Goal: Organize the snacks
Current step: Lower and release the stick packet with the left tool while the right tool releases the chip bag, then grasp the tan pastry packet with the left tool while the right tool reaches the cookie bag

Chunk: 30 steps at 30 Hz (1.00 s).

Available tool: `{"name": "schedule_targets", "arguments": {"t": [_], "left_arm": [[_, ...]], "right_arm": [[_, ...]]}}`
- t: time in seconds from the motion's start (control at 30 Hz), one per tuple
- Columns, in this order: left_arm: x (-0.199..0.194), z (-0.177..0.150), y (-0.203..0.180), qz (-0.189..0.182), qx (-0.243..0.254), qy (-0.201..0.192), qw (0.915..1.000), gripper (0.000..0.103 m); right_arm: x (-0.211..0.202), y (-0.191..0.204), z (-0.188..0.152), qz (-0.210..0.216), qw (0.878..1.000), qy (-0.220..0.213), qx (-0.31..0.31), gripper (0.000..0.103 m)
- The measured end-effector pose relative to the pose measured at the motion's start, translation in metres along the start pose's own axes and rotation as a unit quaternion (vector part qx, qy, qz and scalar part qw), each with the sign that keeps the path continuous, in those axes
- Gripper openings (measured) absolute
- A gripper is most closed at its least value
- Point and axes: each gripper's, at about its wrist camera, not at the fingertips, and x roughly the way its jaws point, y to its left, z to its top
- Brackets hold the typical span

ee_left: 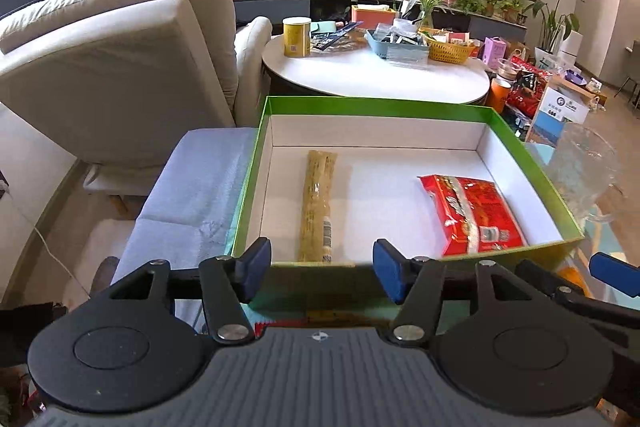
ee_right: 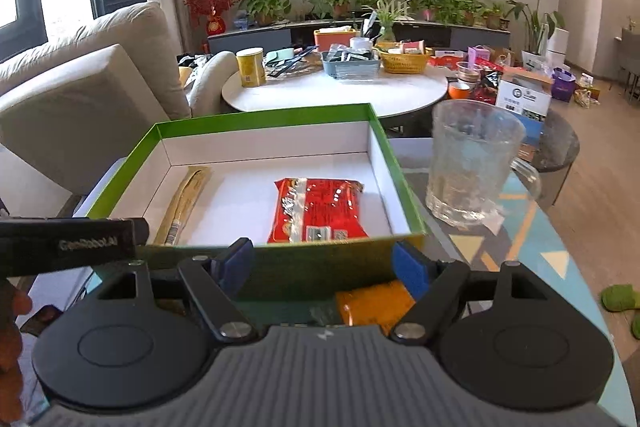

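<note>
L gripper point(ee_left: 322, 269) fingers wide, empty; tan stick pack point(ee_left: 318, 205) just ahead in green box point(ee_left: 380, 105). R gripper point(ee_right: 322, 267) fingers wide, empty, red pack point(ee_right: 318, 211) ahead.

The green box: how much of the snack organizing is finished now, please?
Done: the green box holds a long beige snack stick and a red snack packet. In hand: nothing; the left gripper and the right gripper stand open. Left: at least an orange packet outside the box.

Left gripper point(ee_left: 322, 269) jaws apart, nothing between; right gripper point(ee_right: 324, 267) jaws apart, tilted downward.
</note>
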Motion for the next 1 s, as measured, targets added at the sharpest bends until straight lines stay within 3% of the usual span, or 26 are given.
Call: {"name": "schedule_targets", "arguments": {"t": [0.23,0.6,1.0], "left_arm": [[-0.027,-0.025,0.001,-0.009,0.012,0.001,0.9999,0.059],[-0.058,-0.082,0.007,-0.060,0.029,0.058,0.9961,0.060],[-0.077,-0.117,-0.020,-0.091,0.083,0.083,0.9889,0.060]], "right_arm": [[-0.021,-0.007,-0.014,-0.004,1.000,0.002,0.004,0.059],[-0.037,-0.036,-0.041,-0.023,0.999,0.024,0.030,0.059],[-0.055,-0.066,-0.082,-0.024,0.999,0.029,-0.029,0.059]]}}
